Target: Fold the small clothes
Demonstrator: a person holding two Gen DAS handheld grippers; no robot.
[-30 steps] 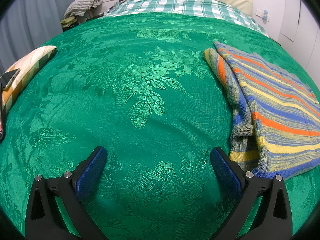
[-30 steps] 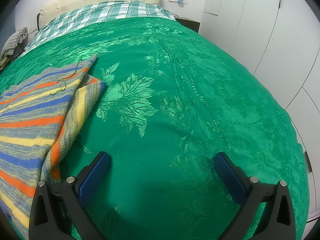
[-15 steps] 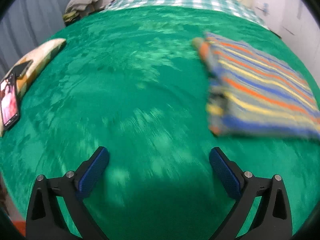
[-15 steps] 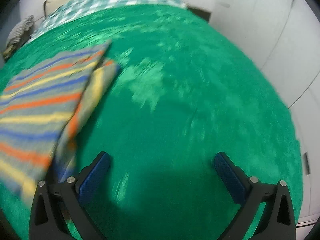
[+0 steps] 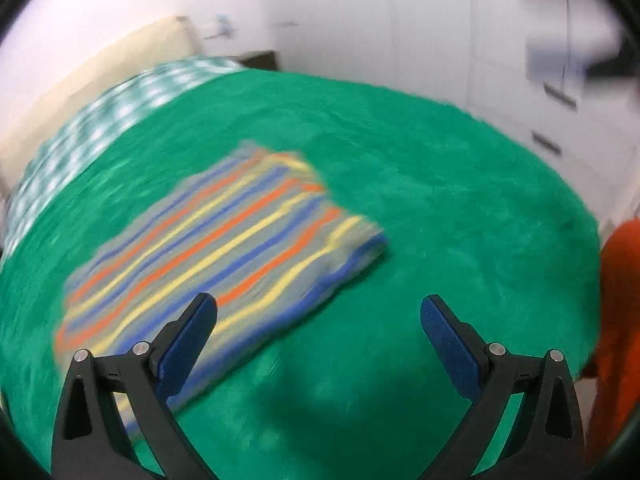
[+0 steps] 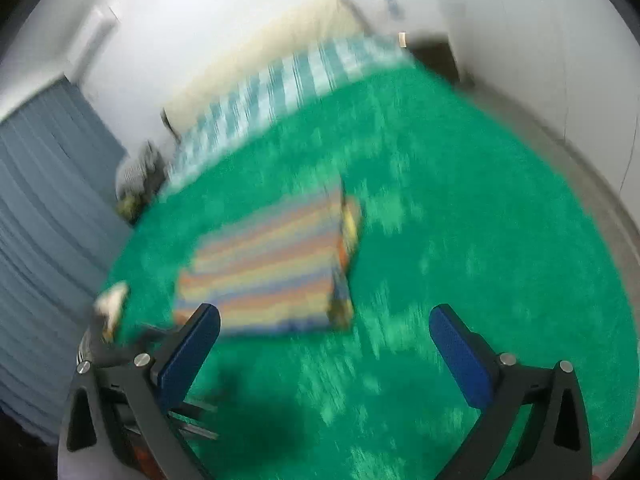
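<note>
A striped knit garment (image 5: 224, 248), folded into a rectangle, with orange, yellow, blue and grey stripes, lies flat on the green bedspread (image 5: 460, 220). It also shows in the right wrist view (image 6: 268, 268). My left gripper (image 5: 318, 332) is open and empty, held above the bed in front of the garment's near edge. My right gripper (image 6: 324, 344) is open and empty, raised high above the bed and away from the garment. Both views are motion-blurred.
A checked sheet (image 6: 288, 80) and a cream headboard (image 6: 280, 32) lie at the far end. White wardrobe doors (image 5: 520, 60) stand to the right, a grey curtain (image 6: 44, 220) to the left. An orange cloth (image 5: 616, 320) shows at the right edge. A small pillow (image 6: 112, 304) lies at the bed's left edge.
Both grippers have pulled back and risen away from the bed, and the views have swung round. The garment now lies farther off and whole in view. Both grippers stay open.
</note>
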